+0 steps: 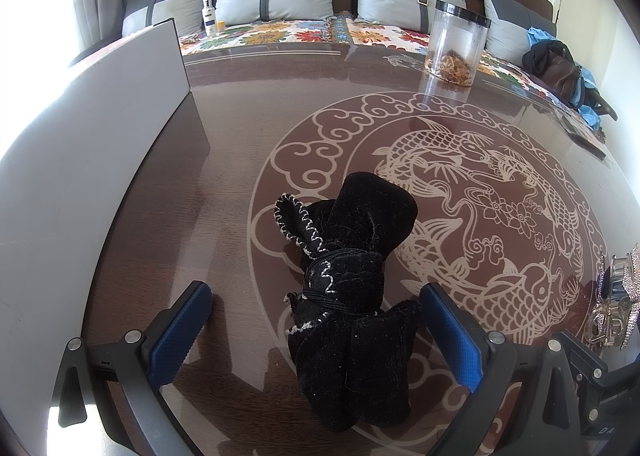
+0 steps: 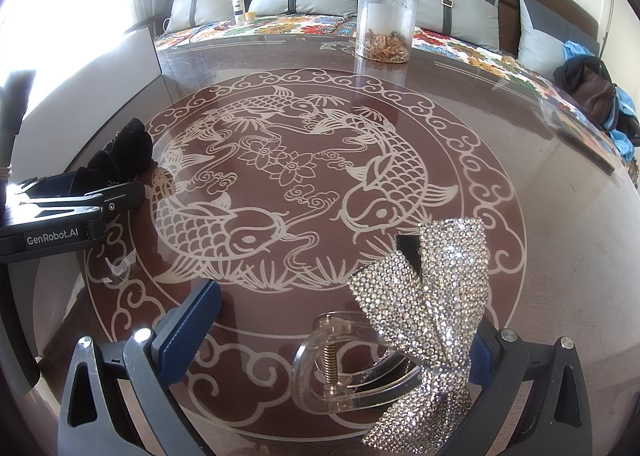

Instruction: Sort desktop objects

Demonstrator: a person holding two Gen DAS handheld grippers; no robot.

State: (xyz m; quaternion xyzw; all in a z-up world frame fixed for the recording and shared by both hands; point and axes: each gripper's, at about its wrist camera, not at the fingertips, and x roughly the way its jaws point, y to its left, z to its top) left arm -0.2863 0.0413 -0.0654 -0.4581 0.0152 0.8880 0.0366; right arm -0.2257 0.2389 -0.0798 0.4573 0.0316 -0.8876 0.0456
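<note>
1. The left gripper (image 1: 316, 330) is hovering low over the tabletop (image 1: 240, 160) with its jaws standing wide apart, one blue pad on each side of a black velvet bow (image 1: 352, 288). The right pad (image 1: 452, 336) is sitting just beside the bow's near lobe; whether it is touching cannot be told. The left pad is standing well apart from the fabric.

2. The black velvet bow, edged with white stitching and bound at its middle with black cord, is lying on the tabletop over the left rim of the carp medallion (image 1: 480, 192), its far lobe pointing away from the camera.

3. The right gripper (image 2: 340, 340) is holding its jaws wide open around a rhinestone bow hair clip (image 2: 432, 304). The clip's clear plastic claw (image 2: 332, 372) is lying between the pads, and the sparkling bow is covering most of the right pad; contact there cannot be judged. The left pad (image 2: 192, 332) is standing clear of the clip.

4. In the right wrist view, the left gripper's body and the black bow are showing at the left edge of the tabletop.

5. A clear jar (image 2: 386, 22) with a black lid is standing at the far edge of the tabletop, and a white board (image 1: 100, 128) is lying along the left side.
</note>
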